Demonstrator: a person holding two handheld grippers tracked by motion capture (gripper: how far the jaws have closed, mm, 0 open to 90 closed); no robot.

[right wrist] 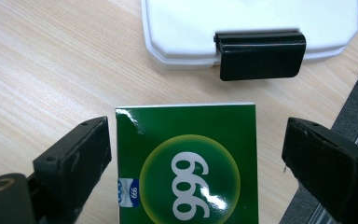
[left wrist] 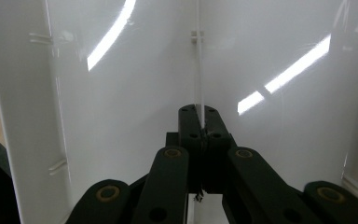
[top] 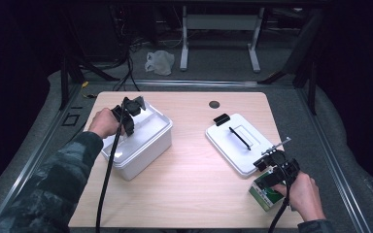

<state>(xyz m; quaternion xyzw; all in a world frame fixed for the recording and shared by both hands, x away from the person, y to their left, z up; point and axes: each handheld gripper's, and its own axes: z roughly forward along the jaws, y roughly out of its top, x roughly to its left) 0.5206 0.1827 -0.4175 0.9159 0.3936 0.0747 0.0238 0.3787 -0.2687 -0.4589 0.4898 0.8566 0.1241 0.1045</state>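
A white plastic bin (top: 143, 145) stands on the left half of the table. My left gripper (top: 132, 112) reaches into its far left corner. In the left gripper view its jaws (left wrist: 199, 116) are shut on a thin clear panel (left wrist: 199, 65) that stands edge-on against the bin's white inner wall (left wrist: 135, 93). The bin's white lid (top: 235, 141), with a black handle and black clasp (right wrist: 260, 55), lies flat at the right. Just in front of it sits a green box (right wrist: 186, 158) marked 999. My right gripper (right wrist: 196, 130) is open around it, with a gap on the box's right side.
A round hole (top: 214, 104) is set in the wooden tabletop (top: 194, 184) near the far edge. The green box (top: 264, 193) sits close to the table's front right corner. Black cables trail from both grippers toward the front edge. Dark floor rails flank the table.
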